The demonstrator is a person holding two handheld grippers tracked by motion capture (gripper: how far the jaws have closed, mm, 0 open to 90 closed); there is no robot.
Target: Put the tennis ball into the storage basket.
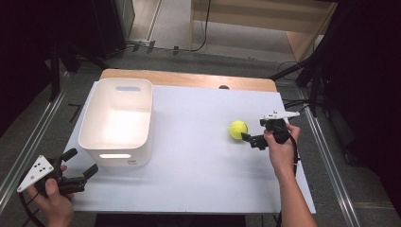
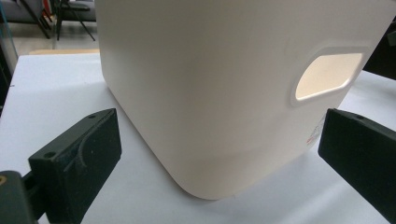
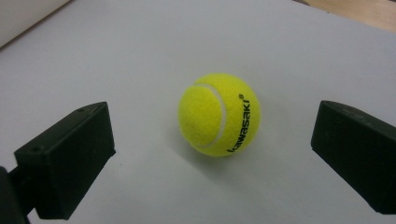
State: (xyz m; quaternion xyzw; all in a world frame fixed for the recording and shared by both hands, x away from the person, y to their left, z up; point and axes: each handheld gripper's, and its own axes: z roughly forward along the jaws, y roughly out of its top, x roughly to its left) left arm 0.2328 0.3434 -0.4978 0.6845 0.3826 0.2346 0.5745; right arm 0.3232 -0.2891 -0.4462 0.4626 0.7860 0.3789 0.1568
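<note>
A yellow tennis ball [image 1: 238, 129] lies on the white table top [image 1: 198, 161], right of centre. My right gripper [image 1: 253, 138] is open just to the ball's right, its jaws pointing at it. In the right gripper view the ball [image 3: 218, 114] sits between and a little beyond the two black jaws, untouched. A white plastic bin [image 1: 117, 122] with handle cut-outs stands at the left. My left gripper [image 1: 79, 169] is open near the table's front left corner, aimed at the bin's near corner [image 2: 219, 107].
A wooden strip [image 1: 189, 79] runs along the table's far edge. Metal rails [image 1: 28, 142] flank the table on both sides. Dark stands and cables stand on the floor beyond. Bare table surface lies between the bin and the ball.
</note>
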